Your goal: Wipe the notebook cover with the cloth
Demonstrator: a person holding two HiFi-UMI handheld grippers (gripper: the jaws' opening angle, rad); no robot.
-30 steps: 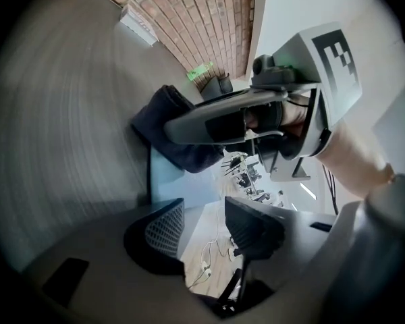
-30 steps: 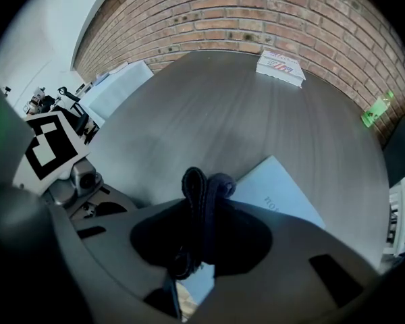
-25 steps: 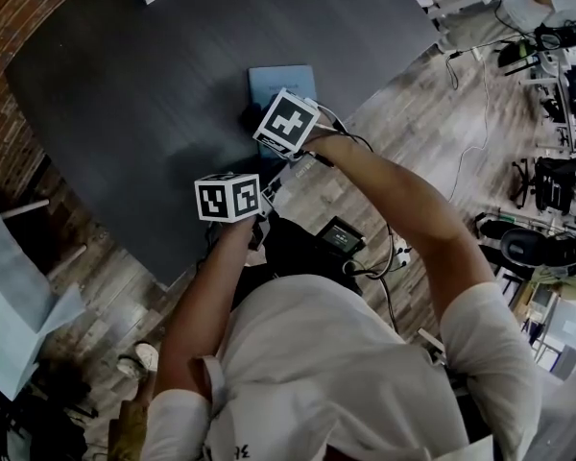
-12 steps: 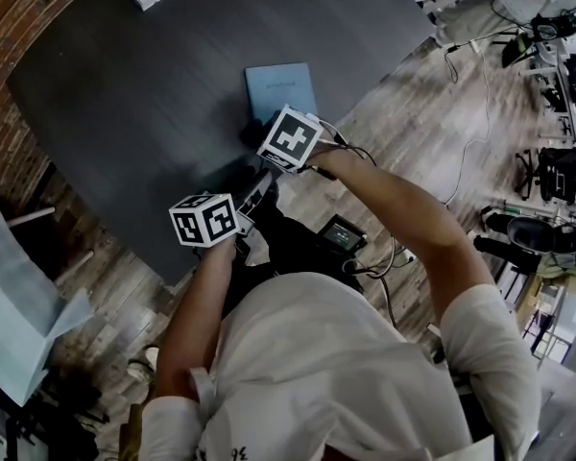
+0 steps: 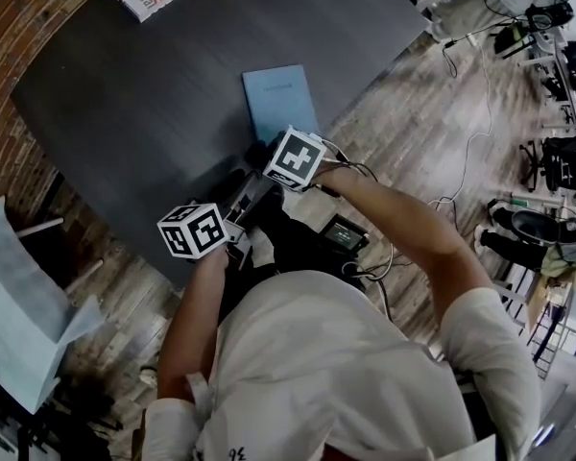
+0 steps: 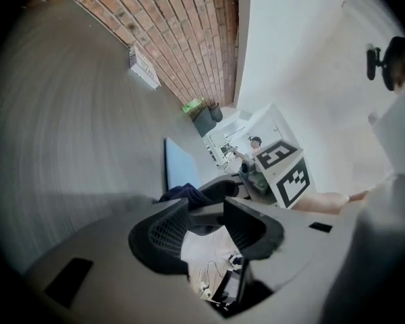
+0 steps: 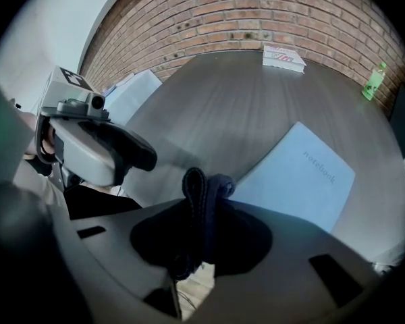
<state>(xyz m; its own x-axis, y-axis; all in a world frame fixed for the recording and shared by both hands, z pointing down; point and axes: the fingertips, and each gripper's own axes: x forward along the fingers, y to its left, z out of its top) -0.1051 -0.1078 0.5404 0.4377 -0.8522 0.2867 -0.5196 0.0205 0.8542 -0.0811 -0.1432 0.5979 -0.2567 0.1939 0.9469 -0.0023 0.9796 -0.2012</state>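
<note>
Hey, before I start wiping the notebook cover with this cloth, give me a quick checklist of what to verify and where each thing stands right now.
1. Cloth gripped: ok. The right gripper is shut on the cloth.
2. Notebook closed and flat on the table: ok.
3. Cover free of other things: ok, nothing lies on it.
4. Cloth touching the cover: cannot tell. It sits by the notebook's near edge.
5. Left gripper clear of the notebook: ok. It is open, empty and back near the table's edge.
</note>
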